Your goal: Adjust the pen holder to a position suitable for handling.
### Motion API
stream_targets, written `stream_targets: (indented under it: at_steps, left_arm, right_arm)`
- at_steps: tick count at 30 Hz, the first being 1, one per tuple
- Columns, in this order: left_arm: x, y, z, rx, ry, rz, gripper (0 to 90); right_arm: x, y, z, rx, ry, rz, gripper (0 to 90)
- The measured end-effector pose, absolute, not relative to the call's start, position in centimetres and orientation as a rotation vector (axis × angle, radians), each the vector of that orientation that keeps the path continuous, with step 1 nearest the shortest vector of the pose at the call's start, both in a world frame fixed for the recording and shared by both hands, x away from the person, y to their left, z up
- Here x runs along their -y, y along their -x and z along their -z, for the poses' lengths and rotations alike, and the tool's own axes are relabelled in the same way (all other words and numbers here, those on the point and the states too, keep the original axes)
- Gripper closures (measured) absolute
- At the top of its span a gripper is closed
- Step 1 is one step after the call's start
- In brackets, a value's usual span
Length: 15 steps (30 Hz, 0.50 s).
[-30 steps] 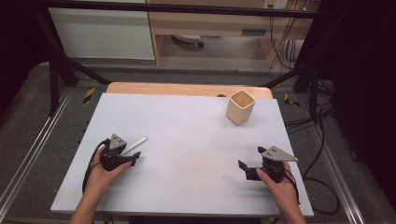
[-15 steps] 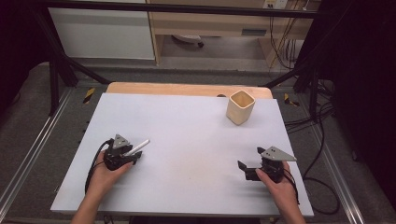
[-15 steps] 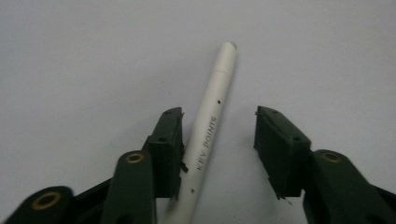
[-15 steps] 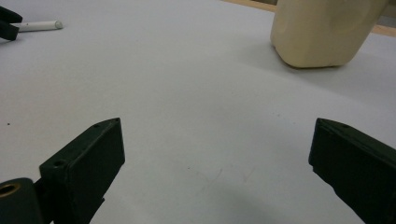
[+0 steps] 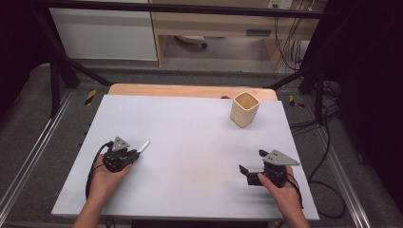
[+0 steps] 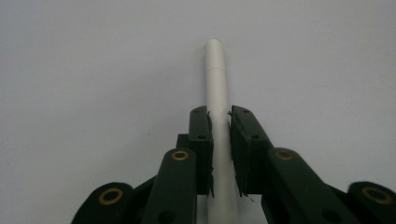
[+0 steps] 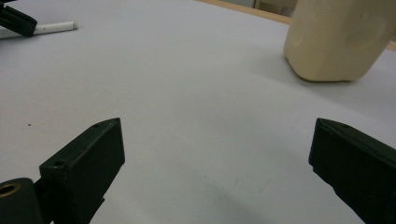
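So the left gripper (image 5: 134,156) has just been closing its jaws and now they're clamped on a white marker pen (image 6: 218,116), which lies flat on the white tabletop (image 5: 190,142) near the left edge, a bit toward the front. From the left gripper view you can see the pads pinching the barrel on both sides, with the capped end sticking out well past the jaw tips.

The right gripper (image 7: 217,168) is sitting near the front right corner with its jaws spread wide and nothing between them. The only other thing up there is a beige square cup (image 5: 244,109) toward the back right corner, well apart from both hands.

My take on the pen: light, rigid, smooth plastic, so it won't bend or crush, but a round slick barrel like that could roll or pivot in the pads. The grip looks to be toward the back half of the barrel, so the long free end might droop or swing once it's off the surface. Pinching closer to the middle would probably keep it steadier, especially if it's headed tip-first into that cup
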State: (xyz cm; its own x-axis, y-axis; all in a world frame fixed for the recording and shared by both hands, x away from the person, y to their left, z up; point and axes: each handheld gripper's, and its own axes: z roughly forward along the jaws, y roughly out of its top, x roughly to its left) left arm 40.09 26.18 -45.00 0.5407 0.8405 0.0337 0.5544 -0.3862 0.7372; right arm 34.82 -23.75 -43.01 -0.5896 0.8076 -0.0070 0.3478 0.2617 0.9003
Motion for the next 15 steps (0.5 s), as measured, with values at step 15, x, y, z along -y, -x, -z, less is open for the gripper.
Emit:
stream_targets:
  at_steps: [15]
  left_arm:
    - [-20.7,-39.3,41.8,-0.989,-2.091,-0.491,79.3]
  right_arm:
    - [19.3,-37.2,40.9,-2.088,-0.838,-1.176,7.1]
